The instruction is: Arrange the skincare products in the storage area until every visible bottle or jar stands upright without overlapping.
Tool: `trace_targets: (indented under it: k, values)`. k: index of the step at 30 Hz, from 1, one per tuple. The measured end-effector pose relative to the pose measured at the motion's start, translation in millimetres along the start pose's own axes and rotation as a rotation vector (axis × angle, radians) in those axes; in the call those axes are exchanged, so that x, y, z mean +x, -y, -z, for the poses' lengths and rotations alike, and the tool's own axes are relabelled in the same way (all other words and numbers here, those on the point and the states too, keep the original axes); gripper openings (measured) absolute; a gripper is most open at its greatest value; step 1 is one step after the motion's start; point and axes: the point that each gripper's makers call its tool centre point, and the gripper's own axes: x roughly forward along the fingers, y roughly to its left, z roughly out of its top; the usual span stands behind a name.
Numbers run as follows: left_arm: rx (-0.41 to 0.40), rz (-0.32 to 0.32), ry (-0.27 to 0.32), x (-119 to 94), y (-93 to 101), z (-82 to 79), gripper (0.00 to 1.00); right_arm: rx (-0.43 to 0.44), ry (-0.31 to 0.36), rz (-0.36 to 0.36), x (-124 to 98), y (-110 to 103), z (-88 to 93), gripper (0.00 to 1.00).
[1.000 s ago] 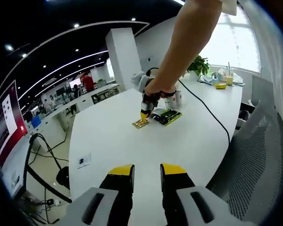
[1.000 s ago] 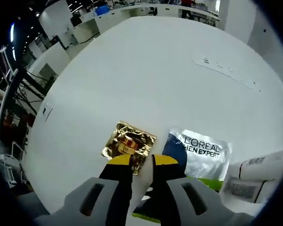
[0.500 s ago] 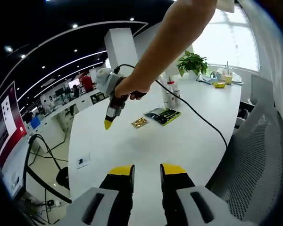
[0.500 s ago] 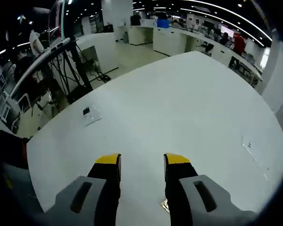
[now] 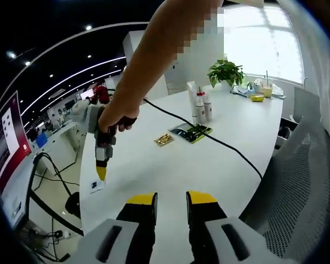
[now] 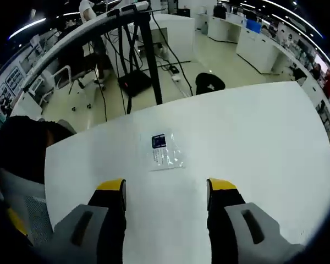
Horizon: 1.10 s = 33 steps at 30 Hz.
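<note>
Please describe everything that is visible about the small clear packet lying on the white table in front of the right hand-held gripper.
The packet is a small, flat, transparent sachet that looks like plastic film, with a dark blue label at one end; its print is too small to read. It lies flat on the white table near the edge, alone, with nothing touching it. The right hand-held gripper hangs above it with jaws open. In the left gripper view the same packet shows just below that gripper's yellow tips.

Bottles (image 5: pixel 199 104): white, upright, clustered close together at far table side. Green sachet (image 5: pixel 190 132): flat, near them. Gold sachet (image 5: pixel 164 139): flat, just beside green.
</note>
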Motion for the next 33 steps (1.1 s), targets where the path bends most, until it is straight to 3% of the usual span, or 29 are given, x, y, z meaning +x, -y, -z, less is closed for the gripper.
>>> trace_targets:
  k: [6,14,18,20,24,33]
  values:
    - [-0.003,-0.002,-0.007,1,0.0,2.2,0.22,-0.034,-0.028,-0.019,32,-5,-12.5,0.58]
    - [-0.006,-0.002,-0.022,3,0.1,5.7,0.22,-0.081,-0.061,-0.01,48,-10,-18.1,0.53]
    - [-0.008,-0.002,-0.027,3,0.1,6.9,0.22,-0.164,-0.072,0.012,47,-3,-26.4,0.45]
    - [-0.005,0.002,-0.031,3,1.0,7.5,0.22,-0.146,-0.067,-0.002,47,-4,-27.9,0.44]
    - [-0.004,0.005,-0.032,3,1.5,7.4,0.22,-0.196,-0.069,-0.022,47,-6,-26.9,0.37]
    - [0.0,0.011,-0.038,3,2.6,8.6,0.22,-0.176,-0.079,-0.012,45,-9,-20.4,0.37]
